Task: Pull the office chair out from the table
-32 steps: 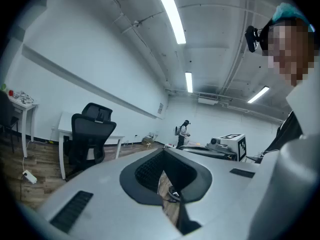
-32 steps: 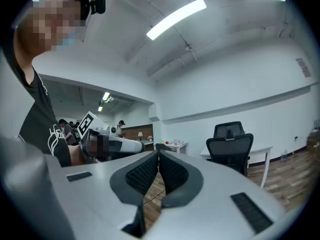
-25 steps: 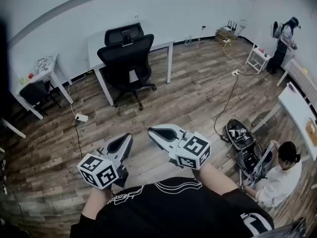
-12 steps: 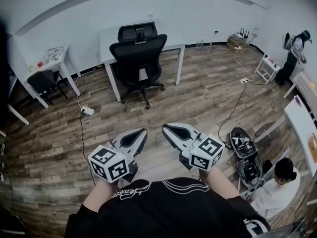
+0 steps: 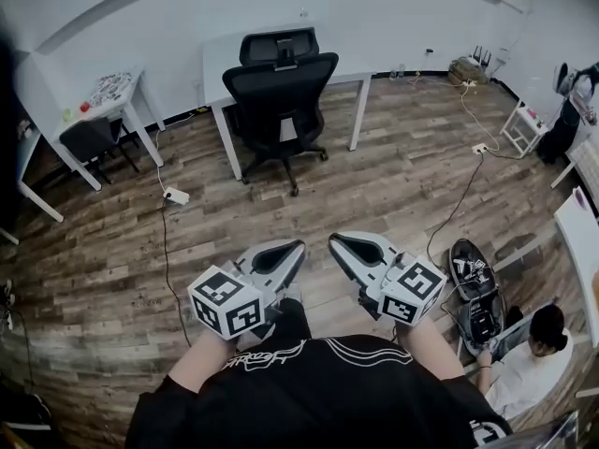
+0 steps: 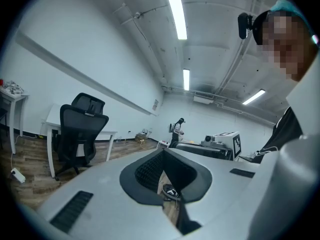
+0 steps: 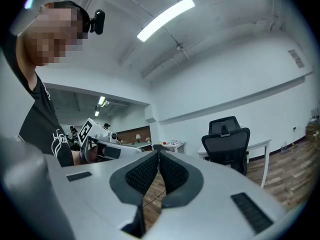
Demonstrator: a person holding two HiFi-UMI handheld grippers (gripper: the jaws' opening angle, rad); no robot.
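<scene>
A black office chair (image 5: 278, 96) with a headrest is pushed in under a white table (image 5: 225, 59) against the far wall. It also shows at the left of the left gripper view, office chair (image 6: 80, 131), and at the right of the right gripper view, office chair (image 7: 227, 144). My left gripper (image 5: 298, 248) and right gripper (image 5: 335, 241) are held side by side low in the head view, far short of the chair. Both are shut with nothing between the jaws, as seen at the left gripper (image 6: 163, 152) and right gripper (image 7: 159, 154).
A small white desk (image 5: 103, 96) with a dark stool (image 5: 89, 140) stands at the left. A power strip (image 5: 175, 195) and cable lie on the wood floor. A seated person (image 5: 529, 363) and an open bag (image 5: 473, 279) are at the right; another person (image 5: 573, 106) stands far right.
The chair and table have shifted right and lower in the head view and look larger, as I have walked closer. Both grippers stayed shut and side by side.
</scene>
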